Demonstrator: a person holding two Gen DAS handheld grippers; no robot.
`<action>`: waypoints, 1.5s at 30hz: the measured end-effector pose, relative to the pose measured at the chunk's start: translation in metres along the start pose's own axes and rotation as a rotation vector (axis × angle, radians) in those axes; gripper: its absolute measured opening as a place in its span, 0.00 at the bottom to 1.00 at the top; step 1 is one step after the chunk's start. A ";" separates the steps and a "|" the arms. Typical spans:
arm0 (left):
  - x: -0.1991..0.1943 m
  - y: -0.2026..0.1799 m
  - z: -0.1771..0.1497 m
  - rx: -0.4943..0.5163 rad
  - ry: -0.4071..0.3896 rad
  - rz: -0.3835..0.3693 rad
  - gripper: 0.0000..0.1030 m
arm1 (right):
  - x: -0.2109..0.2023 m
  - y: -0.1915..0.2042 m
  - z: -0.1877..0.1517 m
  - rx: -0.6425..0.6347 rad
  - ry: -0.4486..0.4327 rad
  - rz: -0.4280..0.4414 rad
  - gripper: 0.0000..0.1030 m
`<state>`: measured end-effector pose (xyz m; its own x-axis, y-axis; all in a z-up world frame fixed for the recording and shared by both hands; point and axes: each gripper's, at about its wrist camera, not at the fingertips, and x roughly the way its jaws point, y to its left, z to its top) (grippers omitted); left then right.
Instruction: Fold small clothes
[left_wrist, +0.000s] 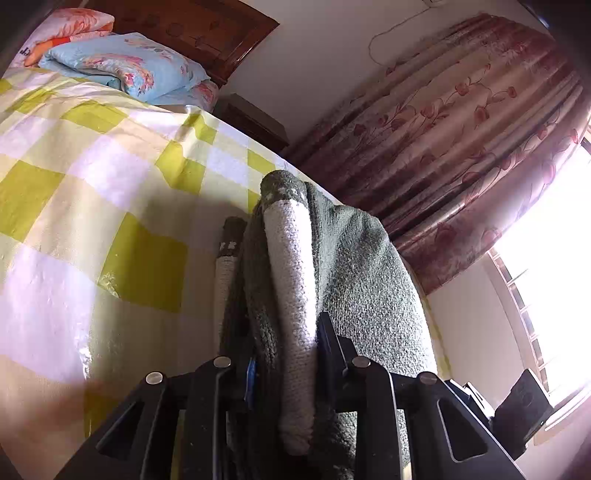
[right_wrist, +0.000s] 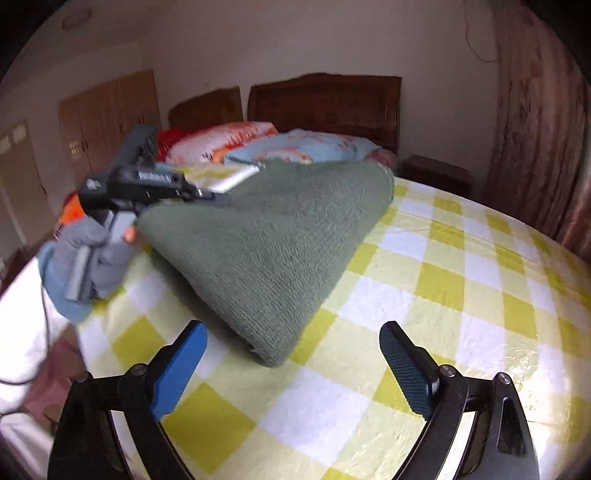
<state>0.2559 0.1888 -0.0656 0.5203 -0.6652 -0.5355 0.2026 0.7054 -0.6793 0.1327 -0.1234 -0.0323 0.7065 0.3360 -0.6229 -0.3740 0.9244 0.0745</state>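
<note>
A green knitted garment (right_wrist: 266, 236) with a white inner part (left_wrist: 291, 258) hangs half lifted over the yellow-and-white checked bed (right_wrist: 424, 295). Its lower fold rests on the sheet. My left gripper (left_wrist: 286, 350) is shut on a bunched edge of it, and the cloth fills the gap between the fingers. In the right wrist view the left gripper (right_wrist: 207, 194) holds the garment's upper left corner, with a hand in a grey glove (right_wrist: 99, 243) behind it. My right gripper (right_wrist: 293, 328) stands open just in front of the garment's lower tip, with nothing between its blue pads.
Folded floral quilts (right_wrist: 295, 146) and a pillow (right_wrist: 218, 142) lie at the wooden headboard (right_wrist: 325, 99). A dark nightstand (right_wrist: 436, 173) and a patterned curtain (left_wrist: 461, 129) stand beyond the bed's right side. A bright window (left_wrist: 554, 258) is at the right.
</note>
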 end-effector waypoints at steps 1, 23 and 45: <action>0.000 0.001 -0.001 -0.002 -0.002 -0.004 0.27 | -0.008 -0.004 0.002 0.037 -0.038 0.015 1.00; -0.032 -0.099 -0.026 0.179 -0.175 0.100 0.28 | 0.046 0.078 0.023 -0.182 0.011 -0.123 1.00; 0.043 -0.111 0.074 0.154 -0.126 0.241 0.24 | 0.043 0.000 0.080 0.031 -0.090 0.156 1.00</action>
<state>0.3173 0.1003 0.0239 0.6654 -0.4458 -0.5987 0.1792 0.8741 -0.4516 0.2109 -0.0943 0.0033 0.6927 0.4893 -0.5298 -0.4657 0.8644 0.1895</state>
